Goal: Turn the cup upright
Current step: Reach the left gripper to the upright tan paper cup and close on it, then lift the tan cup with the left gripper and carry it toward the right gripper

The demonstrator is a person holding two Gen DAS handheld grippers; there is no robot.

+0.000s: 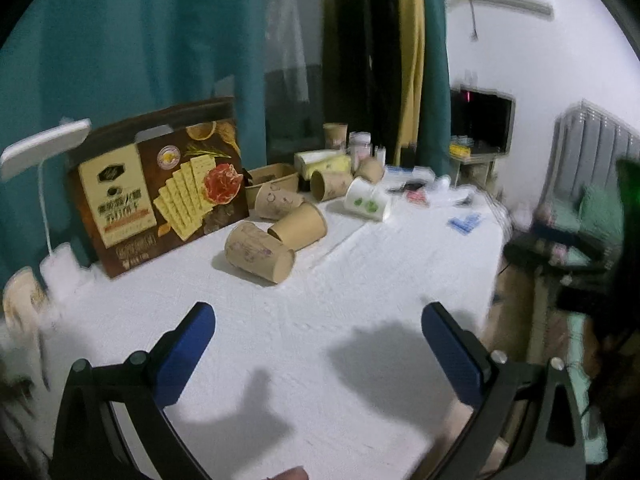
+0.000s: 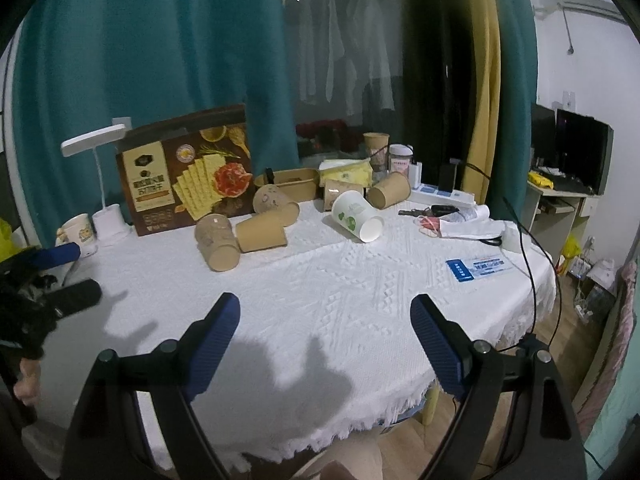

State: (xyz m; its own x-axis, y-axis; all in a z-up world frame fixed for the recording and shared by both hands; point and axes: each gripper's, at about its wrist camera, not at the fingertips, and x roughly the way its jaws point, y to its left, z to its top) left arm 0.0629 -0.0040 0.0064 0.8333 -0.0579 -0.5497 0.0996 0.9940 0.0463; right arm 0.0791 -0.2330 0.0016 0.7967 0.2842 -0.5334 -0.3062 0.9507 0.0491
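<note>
Here, white cup (image 2: 357, 217) sideways, mouth lower-right

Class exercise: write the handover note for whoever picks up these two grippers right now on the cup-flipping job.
Left gripper: open, empty, over bare tablecloth.
Right gripper: open, empty, also short of the cups.
Cups: several brown paper cups on their sides by the cracker box; nearest brown cup; white cup with green print also tipped.
Done: no cup near the grippers stands upright.
Left: reach a tipped cup, grasp it, stand it up.
</note>
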